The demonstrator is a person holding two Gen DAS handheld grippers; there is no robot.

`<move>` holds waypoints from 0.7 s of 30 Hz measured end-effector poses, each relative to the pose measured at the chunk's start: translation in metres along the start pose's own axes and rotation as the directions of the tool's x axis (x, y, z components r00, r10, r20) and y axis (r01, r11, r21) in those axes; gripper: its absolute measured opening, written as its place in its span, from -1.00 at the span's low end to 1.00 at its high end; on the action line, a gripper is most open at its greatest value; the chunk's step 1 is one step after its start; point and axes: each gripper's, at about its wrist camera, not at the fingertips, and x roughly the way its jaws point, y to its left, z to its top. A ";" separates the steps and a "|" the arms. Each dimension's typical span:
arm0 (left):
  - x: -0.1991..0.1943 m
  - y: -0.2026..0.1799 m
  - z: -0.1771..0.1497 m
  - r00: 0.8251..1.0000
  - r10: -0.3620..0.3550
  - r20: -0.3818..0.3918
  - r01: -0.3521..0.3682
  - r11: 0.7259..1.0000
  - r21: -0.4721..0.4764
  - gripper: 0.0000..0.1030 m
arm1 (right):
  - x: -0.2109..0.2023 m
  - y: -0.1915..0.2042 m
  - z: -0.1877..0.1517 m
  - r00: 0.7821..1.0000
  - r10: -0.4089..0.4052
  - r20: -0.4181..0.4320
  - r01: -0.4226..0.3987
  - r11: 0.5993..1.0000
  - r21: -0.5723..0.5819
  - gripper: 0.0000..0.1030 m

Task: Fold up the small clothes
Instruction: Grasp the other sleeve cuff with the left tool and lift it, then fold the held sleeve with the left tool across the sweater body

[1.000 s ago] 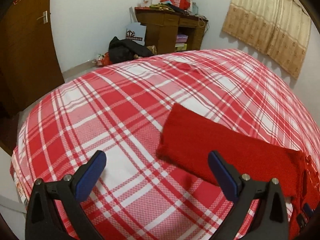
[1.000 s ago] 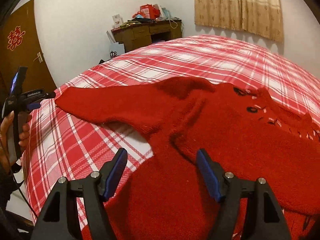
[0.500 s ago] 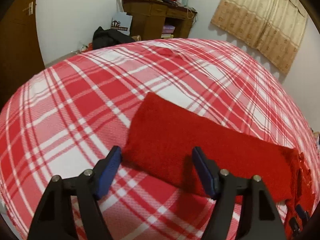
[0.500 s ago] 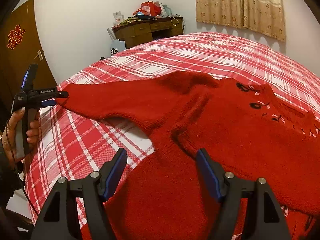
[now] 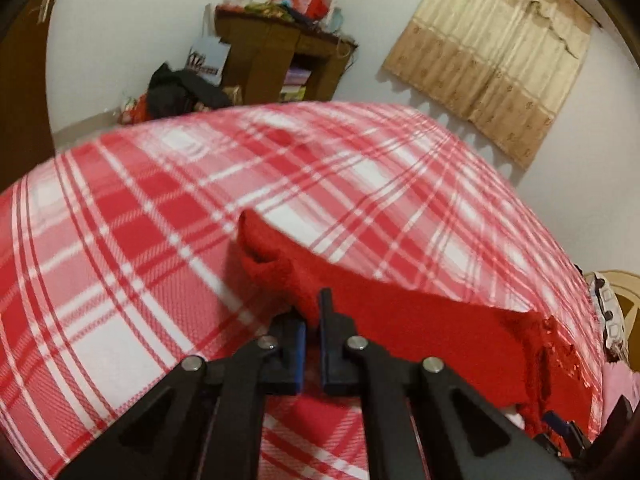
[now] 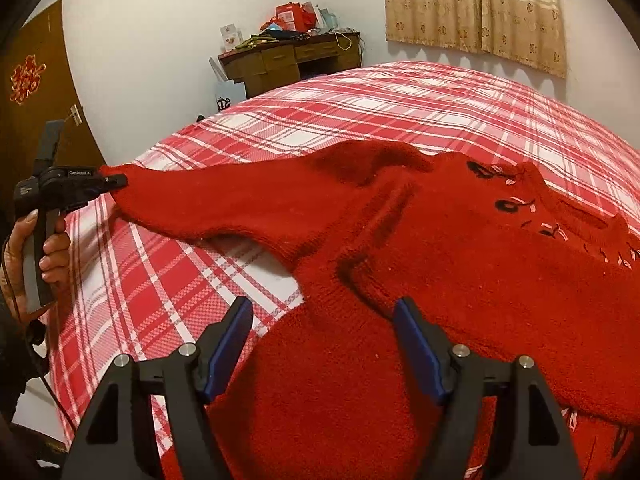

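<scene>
A small red knitted sweater (image 6: 460, 264) with black and pink embroidery lies spread on a red and white plaid bed (image 6: 360, 104). Its sleeve (image 6: 224, 200) stretches left. My left gripper (image 5: 312, 316) is shut on the cuff end of that sleeve (image 5: 280, 268) and lifts it slightly off the bed; it also shows in the right wrist view (image 6: 116, 182). My right gripper (image 6: 324, 320) is open and empty, its jaws wide apart just above the sweater's lower body.
A wooden desk (image 6: 288, 60) piled with items stands against the far wall, with a dark bag (image 5: 180, 88) on the floor beside it. A brown door (image 6: 32, 92) is at left. Beige curtains (image 6: 476, 12) hang at right.
My left gripper moved forward onto the sleeve end, closed on the cuff and raised it. My right gripper stayed open over the sweater body.
</scene>
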 end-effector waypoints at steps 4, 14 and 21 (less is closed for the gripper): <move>-0.017 -0.018 0.015 0.998 -0.047 0.029 0.046 0.998 0.038 -0.90 | -0.012 -0.013 0.005 0.999 0.035 0.014 -0.036 0.995 0.092 0.44; -0.057 -0.089 0.037 0.979 -0.182 0.091 0.172 0.979 0.110 -0.90 | -0.115 -0.031 0.020 0.986 -0.004 0.165 -0.017 0.992 0.123 0.51; -0.077 -0.152 0.047 0.959 -0.257 0.120 0.231 0.953 0.195 -0.90 | -0.176 -0.058 -0.009 0.974 -0.070 0.217 0.035 0.986 0.162 0.54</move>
